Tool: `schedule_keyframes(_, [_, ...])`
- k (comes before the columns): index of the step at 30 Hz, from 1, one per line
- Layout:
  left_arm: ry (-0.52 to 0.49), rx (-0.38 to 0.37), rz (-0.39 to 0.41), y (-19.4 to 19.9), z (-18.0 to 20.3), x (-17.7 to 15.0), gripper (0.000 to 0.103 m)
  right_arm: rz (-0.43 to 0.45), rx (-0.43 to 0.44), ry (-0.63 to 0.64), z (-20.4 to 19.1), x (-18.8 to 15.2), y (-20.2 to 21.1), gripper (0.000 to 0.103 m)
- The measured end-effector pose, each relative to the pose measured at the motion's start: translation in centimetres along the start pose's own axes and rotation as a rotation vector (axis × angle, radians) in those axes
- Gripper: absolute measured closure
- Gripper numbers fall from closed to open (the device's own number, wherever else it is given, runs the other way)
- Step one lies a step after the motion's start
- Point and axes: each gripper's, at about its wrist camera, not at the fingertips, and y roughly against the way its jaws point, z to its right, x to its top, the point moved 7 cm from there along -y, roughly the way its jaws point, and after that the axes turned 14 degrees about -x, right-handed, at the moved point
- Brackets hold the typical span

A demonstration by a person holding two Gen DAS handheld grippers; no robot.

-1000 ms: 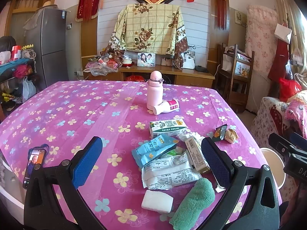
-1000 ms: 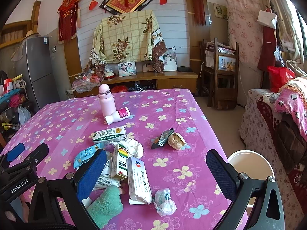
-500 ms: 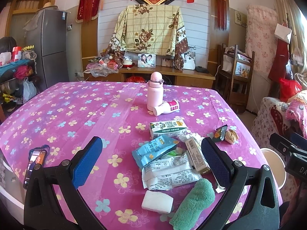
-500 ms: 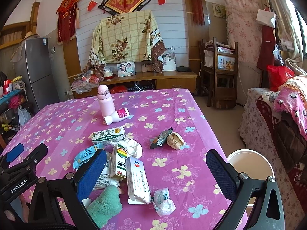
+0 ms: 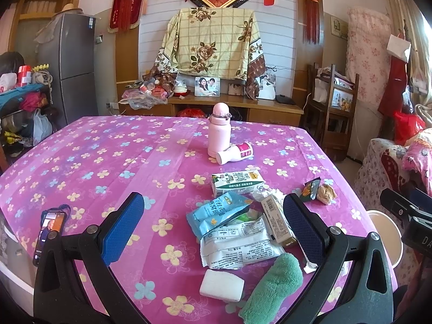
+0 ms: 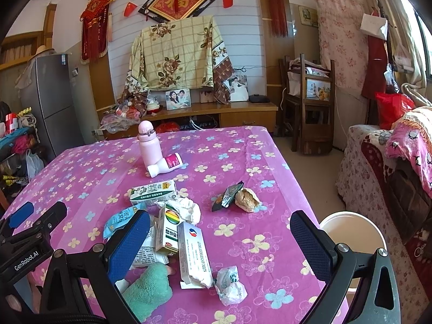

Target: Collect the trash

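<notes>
Left wrist view: the left gripper hangs low over the near edge of the table, level, its blue-padded fingers spread wide and holding nothing. Between and just beyond them lies the trash: a blue packet overlapping a white wrapper printed with small text, a narrow box with a barcode, a green-and-white carton lying flat, and crumpled paper. A white block and a green cloth lie nearest. Farther back a pink bottle stands upright, with a small white bottle on its side touching its base. A phone lies at the left edge. Right wrist view: the right gripper hovers over the table's right front corner, fingers equally wide apart and empty; part of the left gripper's body at lower left reads "GenRobot.AI". Before it lie a box with a rainbow mark, a long white box with a red-and-blue logo, a crushed wad, a tissue, and, apart to the right, a dark wrapper touching a brown paper ball. A white bin stands on the floor beside the table.
</notes>
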Motion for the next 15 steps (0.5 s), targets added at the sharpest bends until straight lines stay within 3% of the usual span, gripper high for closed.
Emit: schedule_keyframes(15, [0.001,0.001,0.004,0.07,-0.13,0.13,0.001,-0.001,0.002,0.001,0.08,-0.1,0.02,0.0])
